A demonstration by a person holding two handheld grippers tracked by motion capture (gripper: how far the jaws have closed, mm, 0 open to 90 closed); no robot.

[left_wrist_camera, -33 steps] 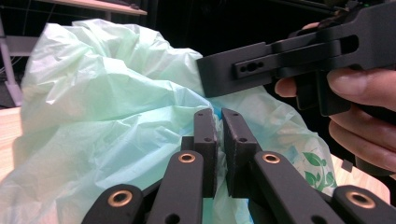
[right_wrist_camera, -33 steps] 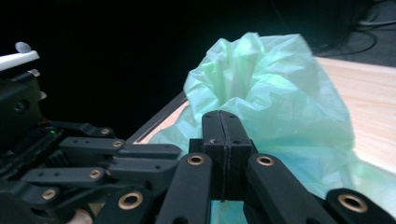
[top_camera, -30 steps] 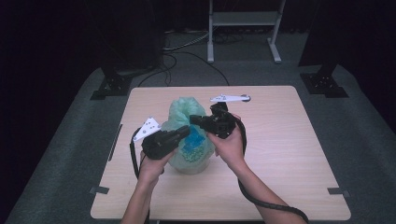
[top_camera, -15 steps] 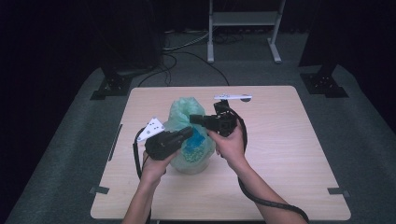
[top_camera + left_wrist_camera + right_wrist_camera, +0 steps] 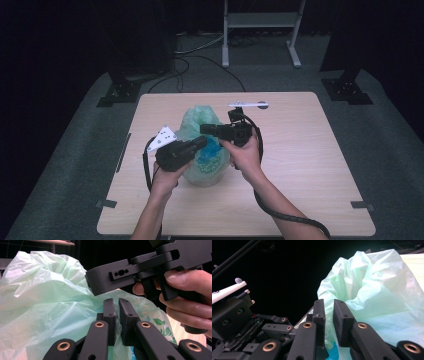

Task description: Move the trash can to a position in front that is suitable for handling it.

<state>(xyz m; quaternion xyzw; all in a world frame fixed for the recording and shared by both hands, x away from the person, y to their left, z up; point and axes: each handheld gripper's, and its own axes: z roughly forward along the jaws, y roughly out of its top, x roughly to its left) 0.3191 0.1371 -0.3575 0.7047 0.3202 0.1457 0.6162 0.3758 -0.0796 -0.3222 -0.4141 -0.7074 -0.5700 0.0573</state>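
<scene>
Over the middle of the table (image 5: 310, 165), left gripper (image 5: 201, 142) stays clamped on the green bag (image 5: 200, 117) while right gripper (image 5: 204, 129) has just been opening, its jaws parted and letting the plastic go.

The green bag (image 5: 202, 145) blocks the table's middle; bare tabletop (image 5: 310, 165) lies open on the right.

My two black grippers flank a pale green plastic bag (image 5: 202, 120) with a leaf print, blue showing inside.
</scene>
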